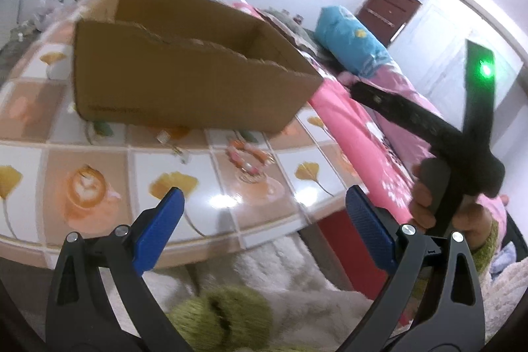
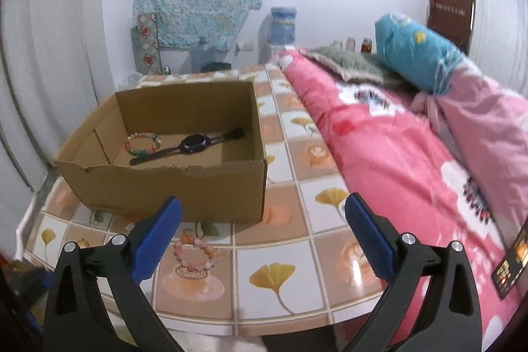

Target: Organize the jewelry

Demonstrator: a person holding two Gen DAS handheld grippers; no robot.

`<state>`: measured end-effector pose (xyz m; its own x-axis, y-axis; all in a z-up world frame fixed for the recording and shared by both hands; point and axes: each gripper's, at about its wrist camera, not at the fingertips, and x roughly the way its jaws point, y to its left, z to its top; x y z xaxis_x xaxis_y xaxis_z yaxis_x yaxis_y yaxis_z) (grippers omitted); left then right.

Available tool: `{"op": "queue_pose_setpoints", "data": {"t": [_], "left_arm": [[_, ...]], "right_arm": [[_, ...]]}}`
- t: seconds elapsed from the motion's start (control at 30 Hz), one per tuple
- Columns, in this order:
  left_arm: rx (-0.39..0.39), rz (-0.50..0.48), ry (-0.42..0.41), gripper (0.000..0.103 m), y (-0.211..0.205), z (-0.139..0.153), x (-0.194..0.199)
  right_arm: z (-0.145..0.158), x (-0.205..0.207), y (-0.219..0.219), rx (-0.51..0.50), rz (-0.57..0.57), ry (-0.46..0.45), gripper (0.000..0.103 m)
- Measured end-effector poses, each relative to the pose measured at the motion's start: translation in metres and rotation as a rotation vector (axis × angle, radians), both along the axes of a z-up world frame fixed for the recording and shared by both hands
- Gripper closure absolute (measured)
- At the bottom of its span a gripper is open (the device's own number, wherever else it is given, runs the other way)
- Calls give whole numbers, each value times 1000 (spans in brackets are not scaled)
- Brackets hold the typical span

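Open brown cardboard box (image 2: 171, 167) on tiled-pattern table (image 2: 297, 279), multicoloured bead bracelet (image 2: 142, 143) left of black wristwatch (image 2: 193, 143) inside box, pink bead bracelet (image 2: 194, 254) on table before box, pink quilt (image 2: 412, 160) right of table

hand-held gripper (image 2: 263, 230): black frame | blue ribbed pads | silver screws | sleeve (image 1: 485, 244): fuzzy green
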<state>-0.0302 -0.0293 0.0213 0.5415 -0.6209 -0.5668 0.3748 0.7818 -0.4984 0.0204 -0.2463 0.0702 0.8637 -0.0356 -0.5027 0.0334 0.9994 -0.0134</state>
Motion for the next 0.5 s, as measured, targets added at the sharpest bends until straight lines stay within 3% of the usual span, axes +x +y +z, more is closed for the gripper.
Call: {"op": "queue_pose_setpoints", "data": {"t": [0.17, 0.33, 0.4, 0.47, 0.5], "left_arm": [[100, 93, -67, 8, 23, 8, 2], [285, 163, -148, 9, 44, 9, 1], [317, 171, -148, 13, 52, 7, 3], [348, 189, -128, 26, 60, 3, 9], [358, 194, -119, 27, 62, 0, 11]], "right_arm": [[-2, -3, 1, 53, 98, -3, 7], [-9, 4, 19, 84, 206, 57, 7], [-11, 5, 29, 88, 256, 64, 7], [-17, 8, 41, 112, 309, 94, 9], [-22, 10, 48, 124, 331, 118, 12]]}}
